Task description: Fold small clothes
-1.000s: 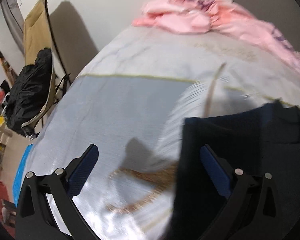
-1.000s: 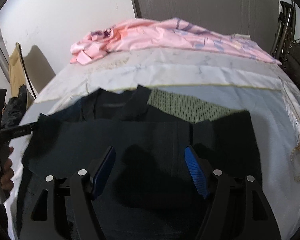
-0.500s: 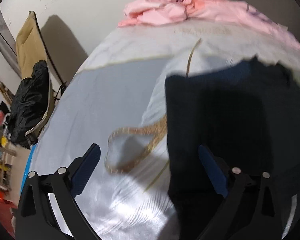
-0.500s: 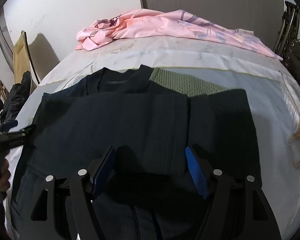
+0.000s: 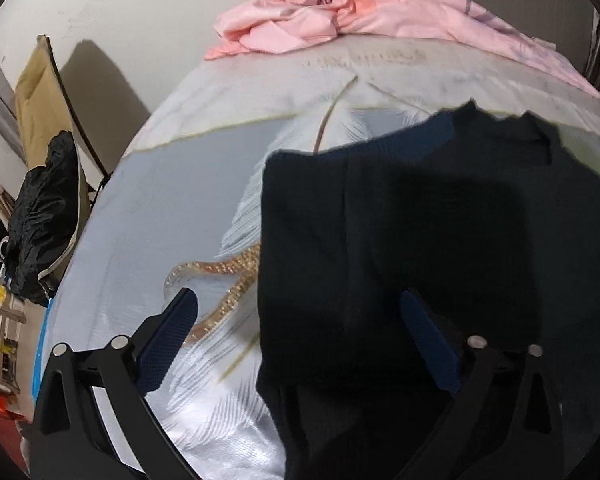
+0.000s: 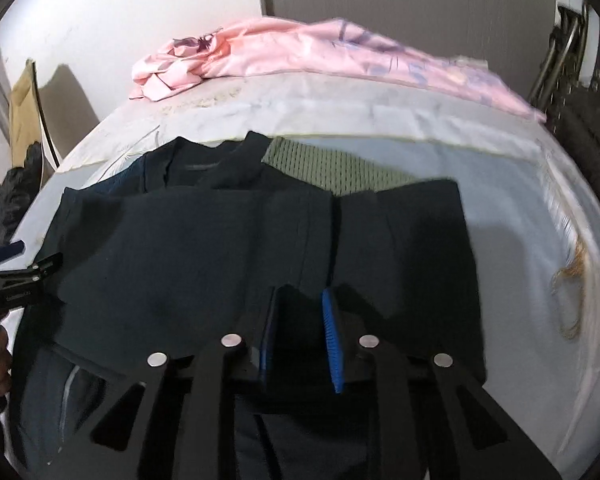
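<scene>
A dark shirt (image 6: 228, 248) is spread flat on a pale bedsheet (image 6: 512, 200), its collar turned toward the far edge of the bed. Both sides of the shirt are seen folded inward over its middle, the two flaps meeting at a vertical seam near the centre. A strip of green mesh cloth (image 6: 332, 168) is exposed just beyond the shirt's far edge, beside the collar. A pink garment (image 6: 300, 56) is heaped well beyond the shirt, along the far side of the bed by the wall.

The right gripper (image 6: 300, 320) is held low over the near part of the shirt, at the seam. Its blue pads are drawn close with only a narrow gap between them; whether a pinch of fabric is caught there cannot be told.

The left gripper (image 5: 300, 336) is held over the shirt's left edge with its jaws spread wide and nothing between them. One finger (image 5: 168, 336) is over the bare sheet, the other over the dark cloth. A gold pattern (image 5: 220, 280) on the sheet is visible just left of the shirt. A chair (image 5: 40, 120) with a black jacket (image 5: 40, 216) over it stands well left of the shirt, off the bed.
</scene>
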The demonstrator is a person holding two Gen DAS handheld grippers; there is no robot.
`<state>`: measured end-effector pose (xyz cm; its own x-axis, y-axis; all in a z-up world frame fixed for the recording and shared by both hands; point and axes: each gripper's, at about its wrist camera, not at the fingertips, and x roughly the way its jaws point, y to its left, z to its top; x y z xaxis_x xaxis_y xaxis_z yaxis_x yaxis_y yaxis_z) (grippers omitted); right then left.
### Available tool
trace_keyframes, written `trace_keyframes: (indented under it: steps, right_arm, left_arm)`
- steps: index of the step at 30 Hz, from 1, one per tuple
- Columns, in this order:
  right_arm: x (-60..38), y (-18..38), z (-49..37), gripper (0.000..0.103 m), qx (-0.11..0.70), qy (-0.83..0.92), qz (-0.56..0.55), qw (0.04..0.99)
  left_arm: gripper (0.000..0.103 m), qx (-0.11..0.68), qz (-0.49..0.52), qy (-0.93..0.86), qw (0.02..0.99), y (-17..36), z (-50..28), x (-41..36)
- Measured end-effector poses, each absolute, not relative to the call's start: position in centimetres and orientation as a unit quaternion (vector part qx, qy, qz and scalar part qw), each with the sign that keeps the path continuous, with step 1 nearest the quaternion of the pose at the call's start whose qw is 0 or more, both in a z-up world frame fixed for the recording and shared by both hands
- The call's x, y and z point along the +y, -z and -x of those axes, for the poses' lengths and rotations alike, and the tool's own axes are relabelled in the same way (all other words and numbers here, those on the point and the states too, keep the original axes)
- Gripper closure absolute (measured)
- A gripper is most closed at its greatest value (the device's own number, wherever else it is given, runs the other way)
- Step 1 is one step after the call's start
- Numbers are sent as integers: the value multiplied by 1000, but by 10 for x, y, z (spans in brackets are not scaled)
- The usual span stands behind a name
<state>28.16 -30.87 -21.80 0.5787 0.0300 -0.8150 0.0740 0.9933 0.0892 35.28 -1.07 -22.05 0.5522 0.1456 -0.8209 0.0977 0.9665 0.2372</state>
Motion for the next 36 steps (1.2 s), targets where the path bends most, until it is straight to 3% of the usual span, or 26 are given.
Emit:
trace_keyframes:
  steps: [7, 13, 16, 20, 27, 32, 36]
  right_arm:
    - [-301, 204, -308, 72, 441, 0, -79, 894]
    - [-293, 213, -324, 70, 461, 1, -76, 884]
    - [-292, 205, -302, 69, 447, -14, -78, 891]
    - [-277, 208, -279, 58, 452, -36, -59, 889]
    - [-275, 200, -257, 58, 444, -35, -68, 893]
    - [-272, 208, -223, 44, 457, -44, -63, 886]
    - [-269, 209, -205, 44, 457, -36, -45, 887]
  left_arm:
    - [4, 473, -99, 12, 875, 203, -370, -21]
    - [4, 496, -114, -1, 861, 221, -391, -39]
    - [4, 489, -98, 14, 867, 212, -372, -34]
    - [4, 476, -100, 41, 873, 207, -337, -40]
    - [4, 477, -90, 38, 874, 208, -315, -41]
    - [4, 471, -100, 63, 874, 211, -266, -43]
    - [4, 469, -123, 55, 873, 221, -243, -46]
